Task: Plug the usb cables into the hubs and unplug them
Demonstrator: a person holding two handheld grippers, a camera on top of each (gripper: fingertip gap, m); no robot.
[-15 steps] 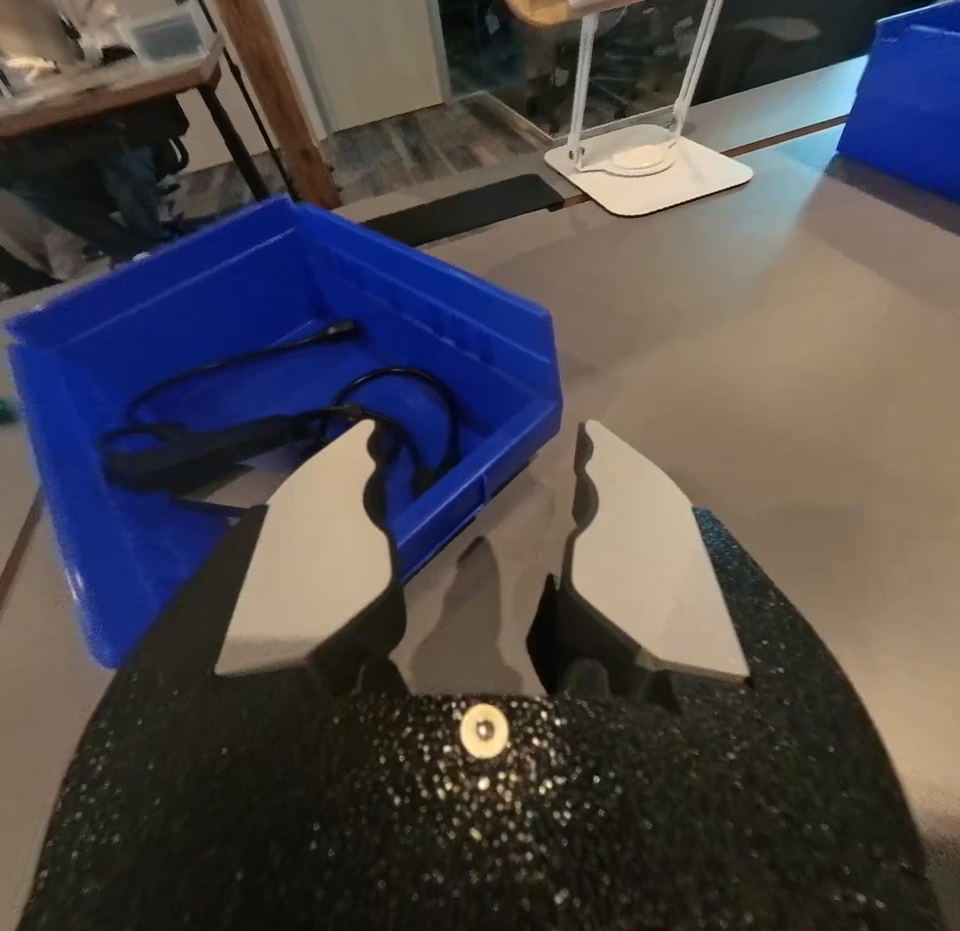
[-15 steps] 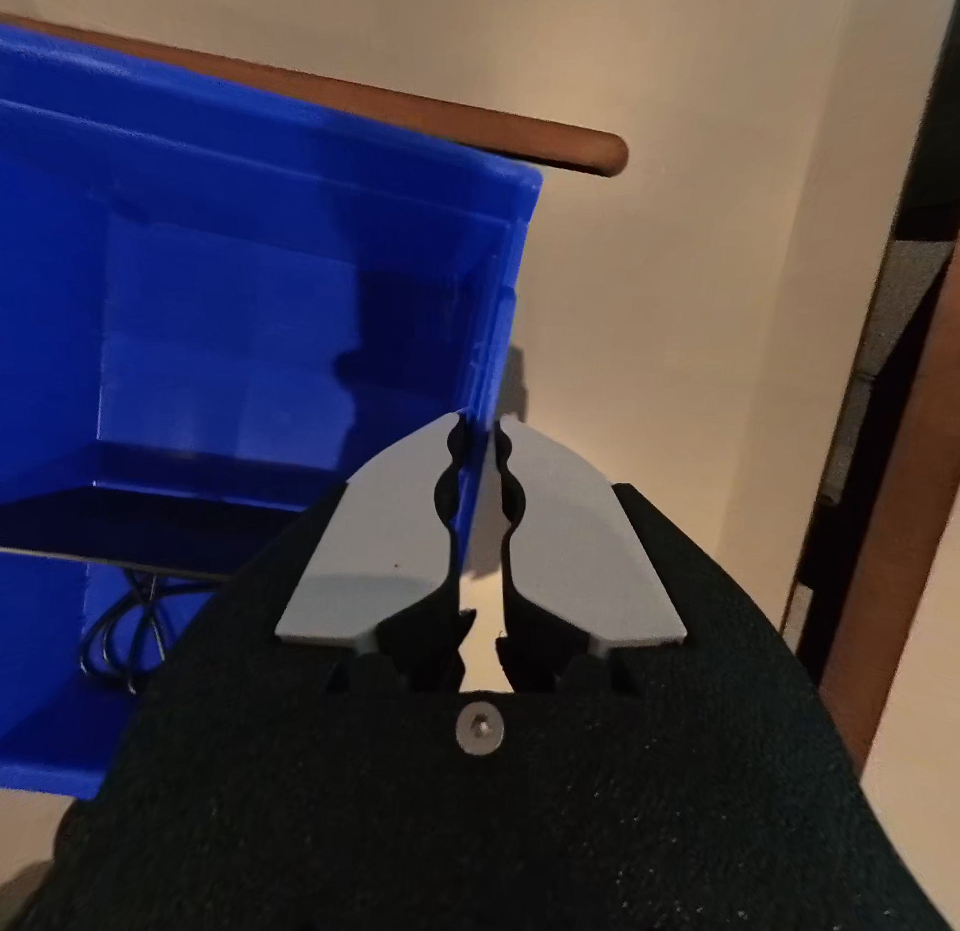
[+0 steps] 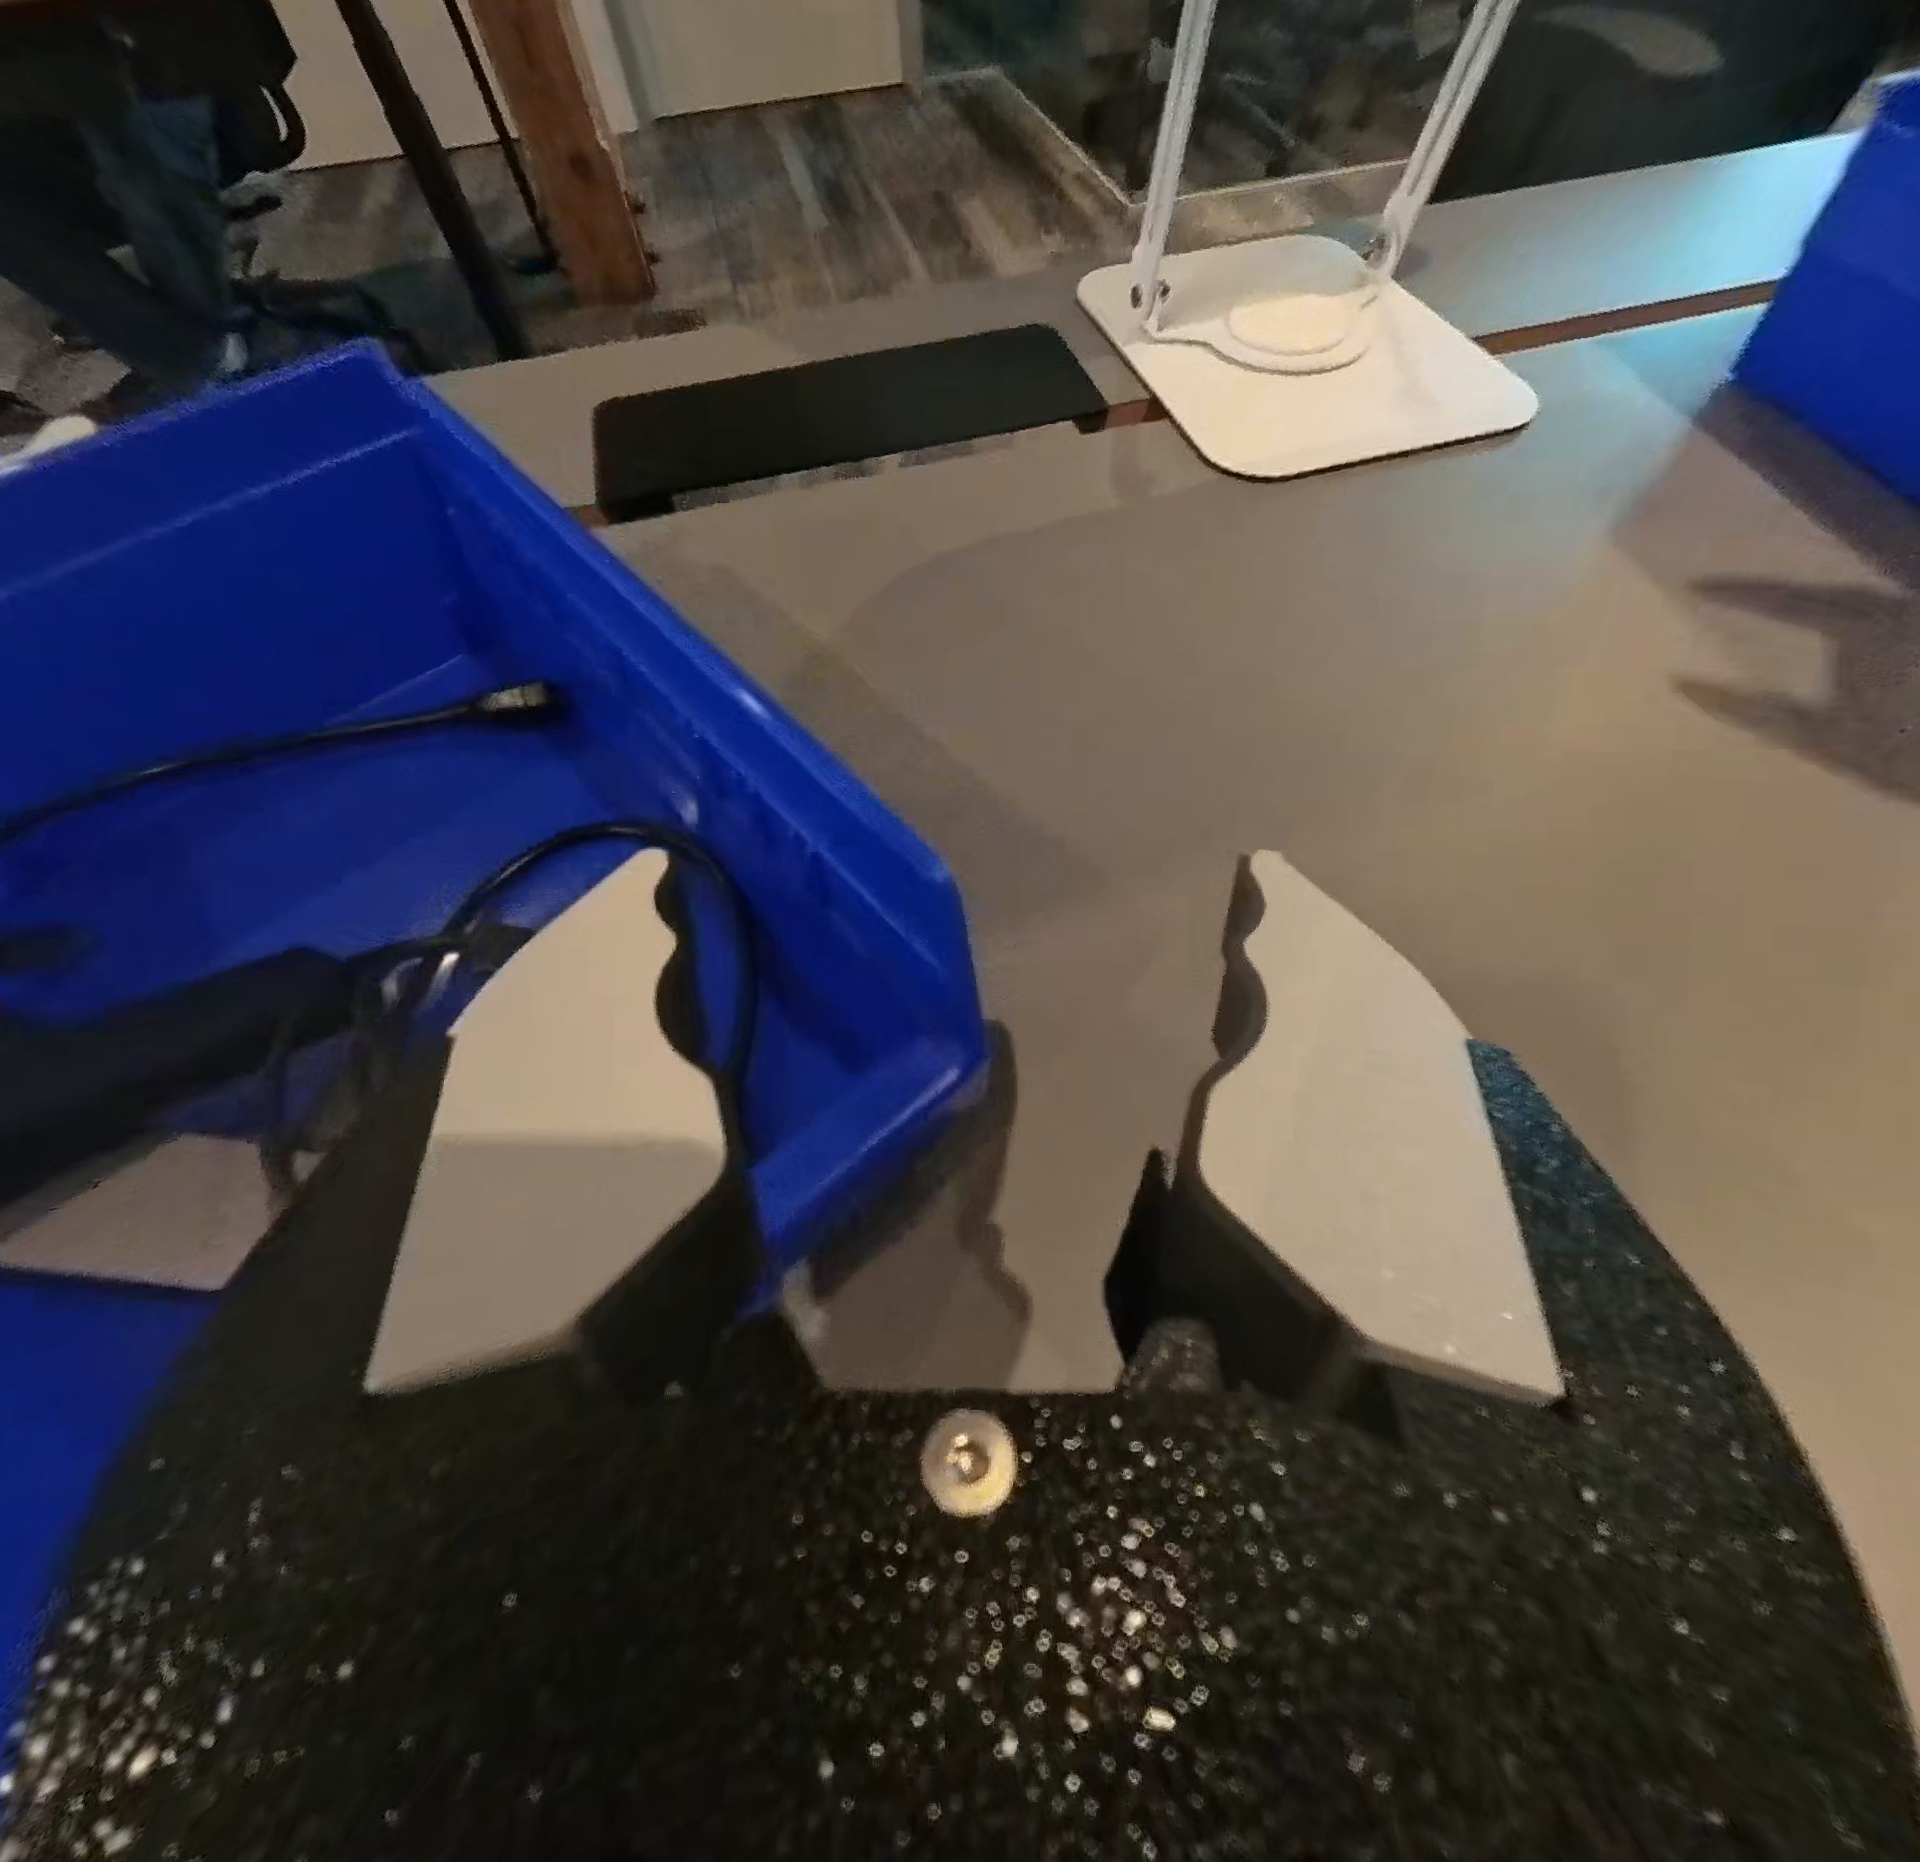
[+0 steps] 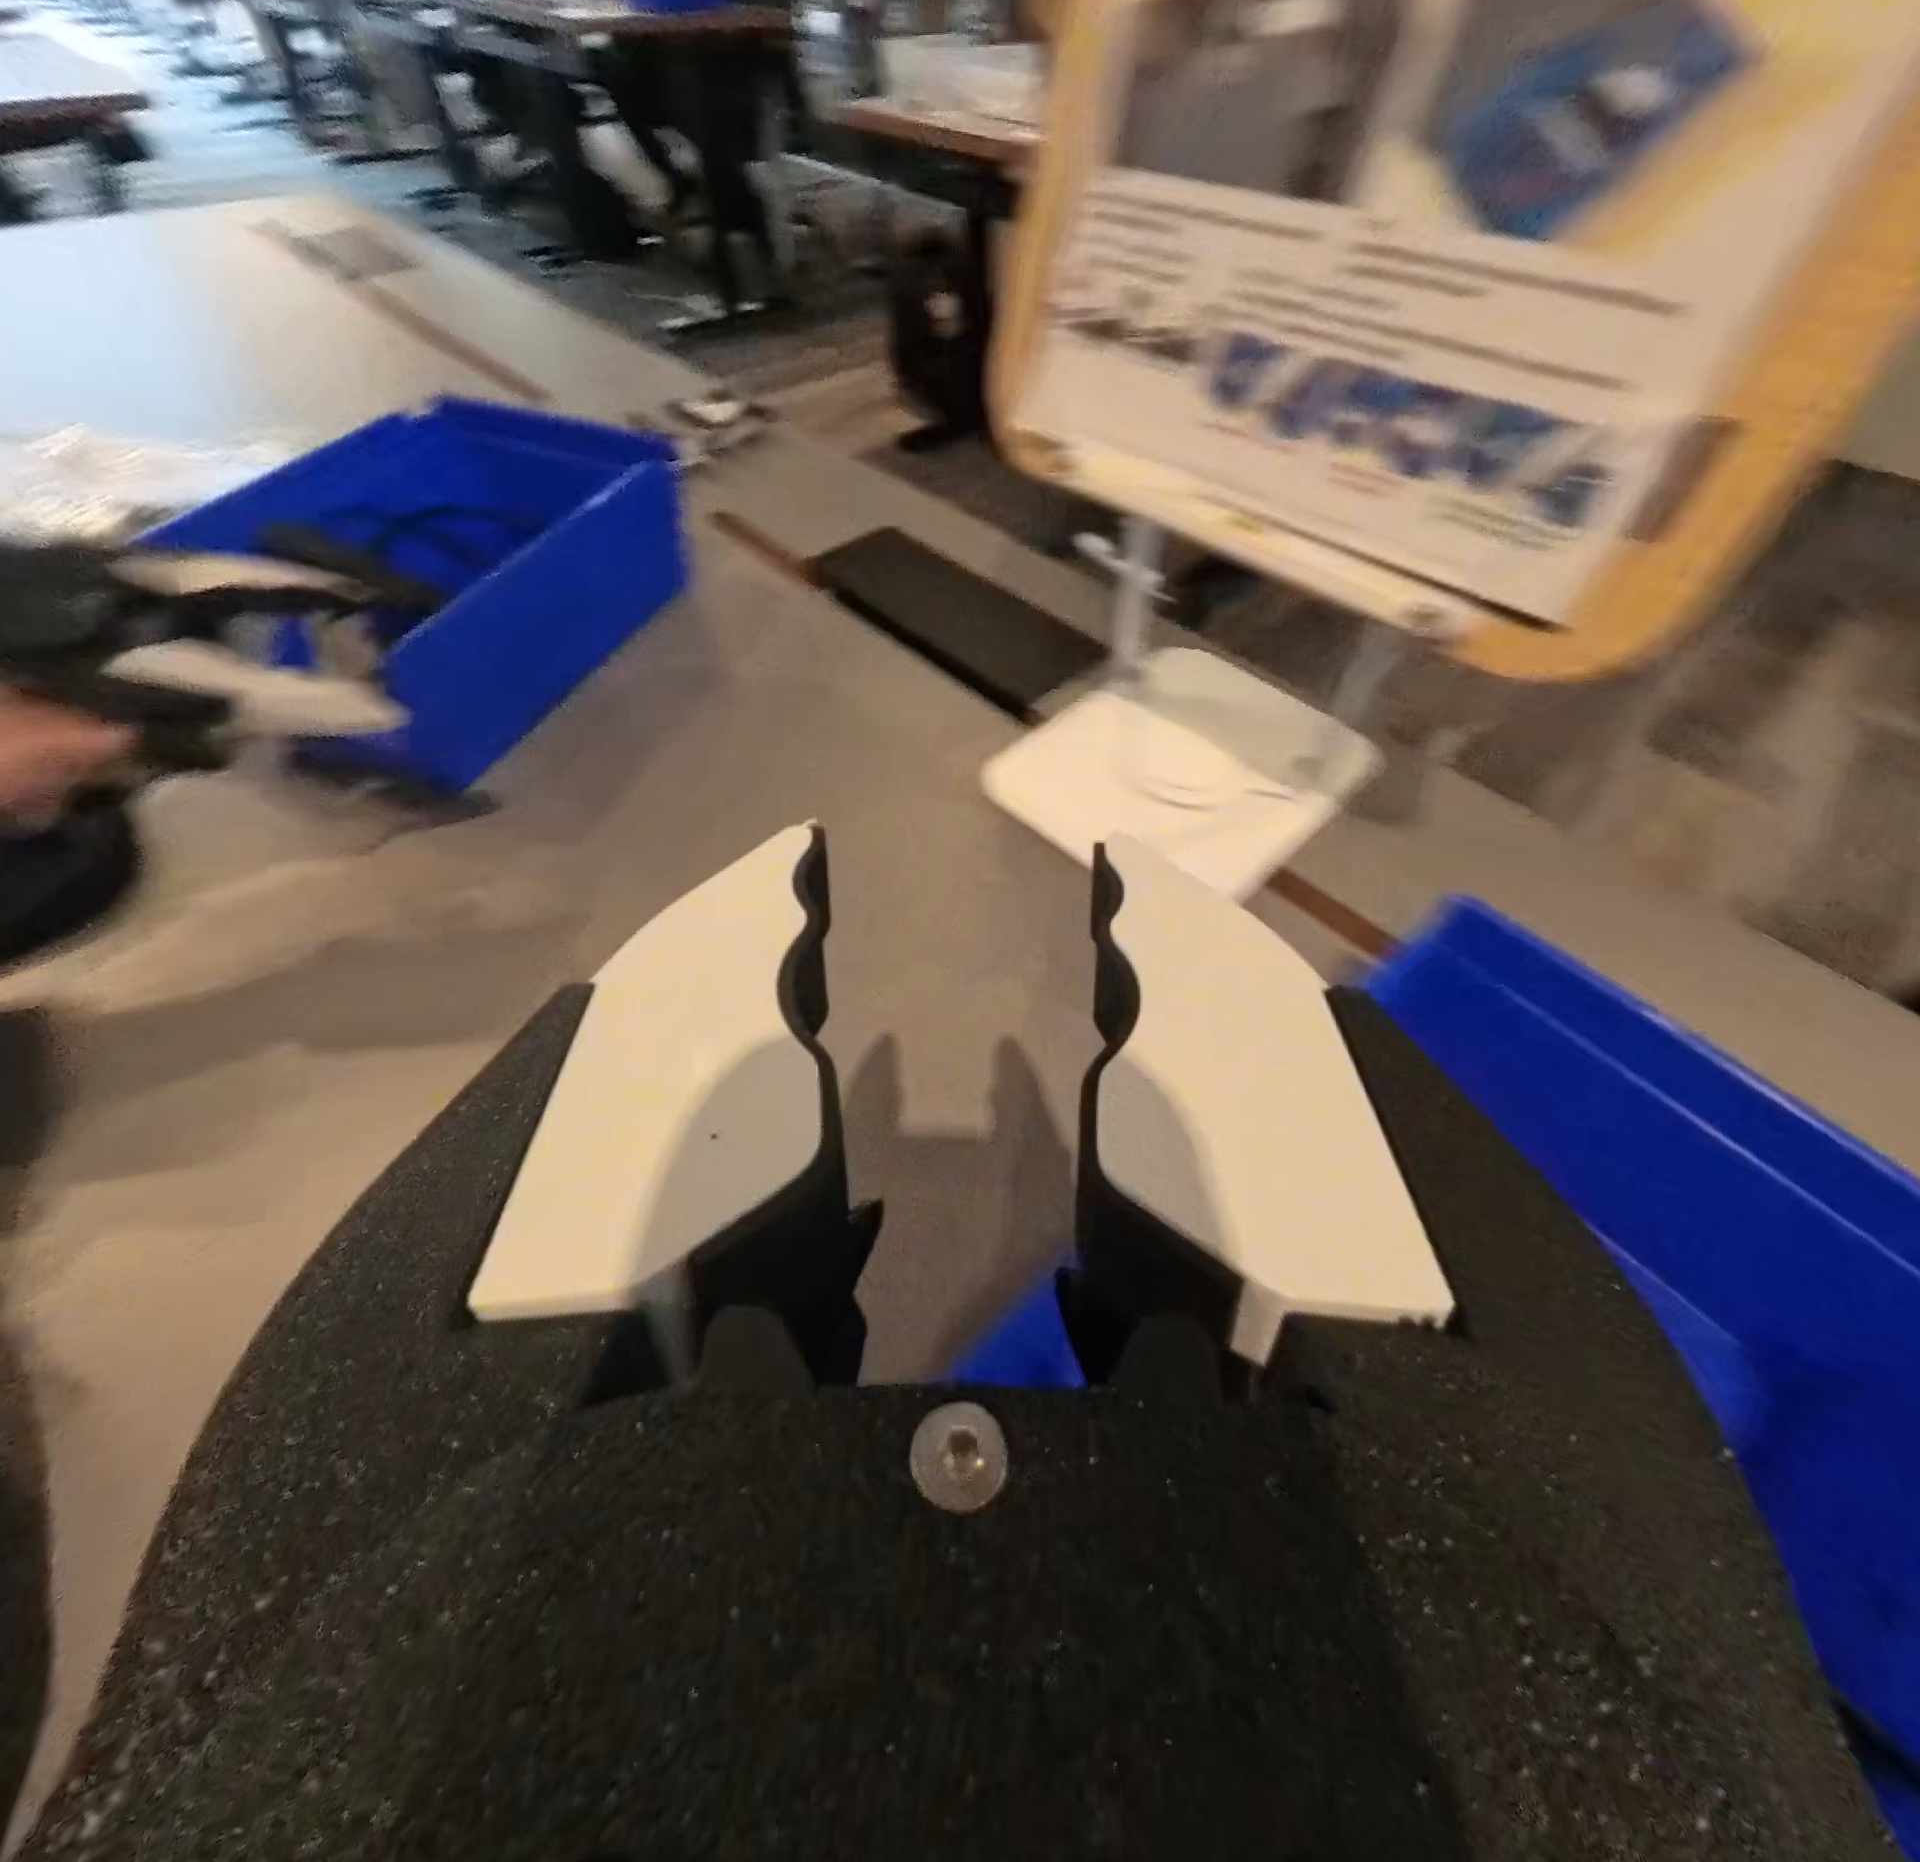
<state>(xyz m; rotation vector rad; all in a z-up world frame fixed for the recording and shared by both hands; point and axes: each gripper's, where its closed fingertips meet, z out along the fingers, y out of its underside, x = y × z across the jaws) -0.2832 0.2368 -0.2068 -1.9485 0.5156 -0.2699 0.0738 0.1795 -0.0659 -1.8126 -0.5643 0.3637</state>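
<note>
A blue bin [image 3: 790, 856] on the grey table [image 3: 1299, 732] holds black usb cables [image 3: 717, 939]. One cable's plug [image 3: 514, 700] lies by the bin's right wall. A dark blurred body [image 3: 156, 1033] lies among the cables. My left gripper [image 3: 956, 877] is open and empty, its left finger over the bin's inside and its right finger over bare table. In the right wrist view that bin [image 4: 540, 607] is far left, with the left gripper [image 4: 312, 633] at its near end. My right gripper [image 4: 956, 846] is open and empty above the table.
A second blue bin [image 4: 1662, 1137] stands close on the right of my right gripper and shows at the right edge of the left wrist view [image 3: 1839, 337]. A white stand base [image 4: 1174, 773] carrying a sign board [image 4: 1403, 306] and a black pad [image 4: 956, 617] lie at the table's far edge.
My left gripper has opened wider and moved closer to the bin's right corner. My right gripper has swung out from facing into the second bin, opened, and now faces across the table.
</note>
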